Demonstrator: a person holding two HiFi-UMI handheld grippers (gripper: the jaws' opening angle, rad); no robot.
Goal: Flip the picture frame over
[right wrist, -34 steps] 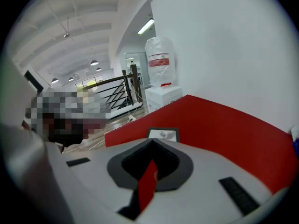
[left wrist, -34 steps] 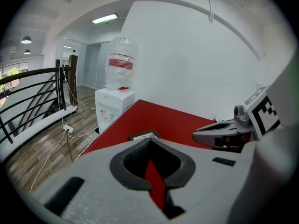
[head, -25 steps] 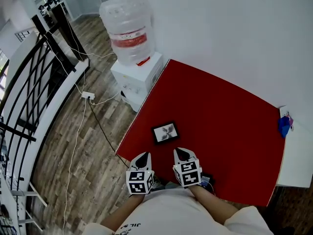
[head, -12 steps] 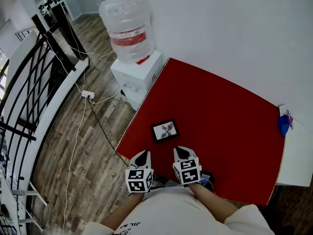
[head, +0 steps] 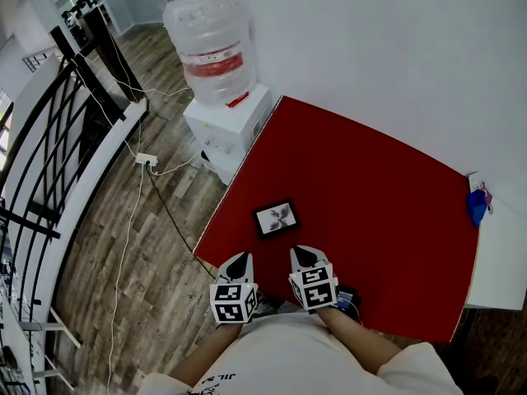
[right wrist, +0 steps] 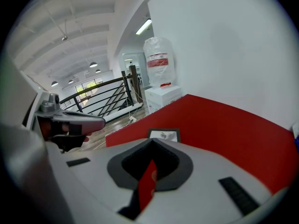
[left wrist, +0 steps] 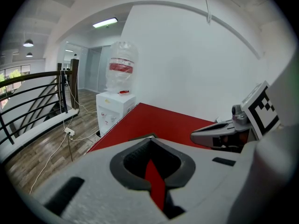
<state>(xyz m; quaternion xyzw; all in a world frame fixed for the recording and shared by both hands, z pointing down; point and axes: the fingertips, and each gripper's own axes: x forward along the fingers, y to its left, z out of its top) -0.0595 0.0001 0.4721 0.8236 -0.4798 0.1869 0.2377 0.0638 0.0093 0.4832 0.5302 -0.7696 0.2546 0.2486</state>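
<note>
- Head view: the picture frame [head: 277,218] lies flat on the red table [head: 370,196], with its picture side up. It is close to the table's left edge and nearer to the near edge than to the far one.
- Head view: the left hand-held gripper [head: 238,261] and the right hand-held gripper [head: 300,254] are side by side over the near edge of the table, near its near left corner. Both point toward the frame and neither touches it.
- Head view: a white water dispenser [head: 224,130] with a big bottle on top stands on the wooden floor [head: 107,245], just beside the far left corner of the table. A black railing [head: 49,155] runs at the left. A blue thing [head: 476,208] is just past the table's right edge.
- Left gripper view: the jaws of the left hand-held gripper [left wrist: 150,141] are together at the tips and hold nothing. Only the red of the table [left wrist: 159,120] shows through the slit behind them. A thin dark edge of the picture frame [left wrist: 140,137] shows just above the jaws. The right hand-held gripper [left wrist: 202,136] is at the right.
- Right gripper view: the right hand-held gripper [right wrist: 152,143] has its jaws closed, with nothing between them. The picture frame [right wrist: 163,135] lies just beyond the tips, flat on the table [right wrist: 224,120] and apart from the jaws. The left hand-held gripper [right wrist: 93,121] is at the left, and the water dispenser [right wrist: 161,94] is behind.
</note>
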